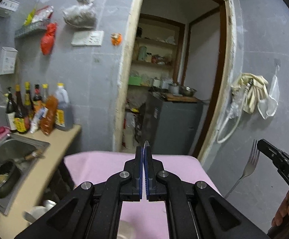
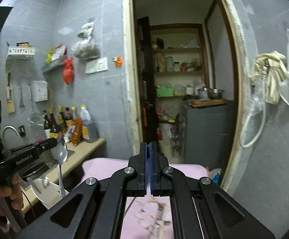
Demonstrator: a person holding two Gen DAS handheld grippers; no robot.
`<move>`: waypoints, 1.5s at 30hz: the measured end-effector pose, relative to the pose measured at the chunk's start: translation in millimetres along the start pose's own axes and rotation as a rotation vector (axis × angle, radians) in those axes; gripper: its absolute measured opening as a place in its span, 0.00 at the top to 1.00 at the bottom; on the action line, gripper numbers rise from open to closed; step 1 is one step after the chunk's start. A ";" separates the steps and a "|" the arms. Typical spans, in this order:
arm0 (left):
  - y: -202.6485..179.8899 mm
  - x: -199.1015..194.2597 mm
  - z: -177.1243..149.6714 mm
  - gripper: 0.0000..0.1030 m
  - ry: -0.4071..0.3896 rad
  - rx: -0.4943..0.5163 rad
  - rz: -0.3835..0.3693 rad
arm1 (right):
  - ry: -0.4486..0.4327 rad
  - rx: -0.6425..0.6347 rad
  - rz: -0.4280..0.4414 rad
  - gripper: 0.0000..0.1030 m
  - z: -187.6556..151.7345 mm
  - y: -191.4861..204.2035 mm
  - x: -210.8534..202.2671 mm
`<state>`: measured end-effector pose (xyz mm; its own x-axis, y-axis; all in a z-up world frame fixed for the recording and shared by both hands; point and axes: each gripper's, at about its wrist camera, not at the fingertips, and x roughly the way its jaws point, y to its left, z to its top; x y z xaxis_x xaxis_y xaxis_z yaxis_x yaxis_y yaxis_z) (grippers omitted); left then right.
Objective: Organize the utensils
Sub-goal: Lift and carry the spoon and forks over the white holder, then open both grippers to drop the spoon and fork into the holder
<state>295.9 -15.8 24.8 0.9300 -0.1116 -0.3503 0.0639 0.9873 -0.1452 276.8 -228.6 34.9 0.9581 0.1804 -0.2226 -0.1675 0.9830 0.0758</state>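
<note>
Above the pink-clothed bench [image 1: 104, 165], left gripper [image 1: 145, 149] jaws clamp a steel spoon [image 2: 59, 153], right gripper [image 2: 148, 149] jaws a steel fork [image 1: 251, 159], both utensils hanging handle-down.

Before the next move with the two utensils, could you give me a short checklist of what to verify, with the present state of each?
1. Left gripper jaws closed on the spoon: ok.
2. Right gripper jaws closed on the fork: ok.
3. Both utensils lifted clear of the pink cloth: ok.
4. Spoon and fork apart from each other: ok.
5. Firmness of each grip near the utensil head, handle hanging down: cannot tell.
6. Where the utensils should be put: cannot tell, no holder in view.
</note>
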 end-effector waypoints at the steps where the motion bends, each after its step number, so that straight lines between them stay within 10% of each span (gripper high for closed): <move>1: 7.4 -2.8 3.5 0.98 -0.004 -0.004 0.007 | -0.002 -0.004 0.014 0.98 4.0 8.1 2.1; 23: 155.1 -35.9 15.6 0.98 -0.097 0.074 0.306 | 0.002 -0.184 0.134 0.98 -6.9 156.5 43.9; 45: 129.2 -4.3 -62.8 0.98 -0.163 0.250 0.236 | 0.096 -0.213 0.050 0.98 -74.4 178.9 68.8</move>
<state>277.4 105.2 -50.5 0.9737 0.1216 -0.1926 -0.0914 0.9831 0.1589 295.5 -37.7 -39.1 0.9225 0.2212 -0.3163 -0.2690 0.9562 -0.1158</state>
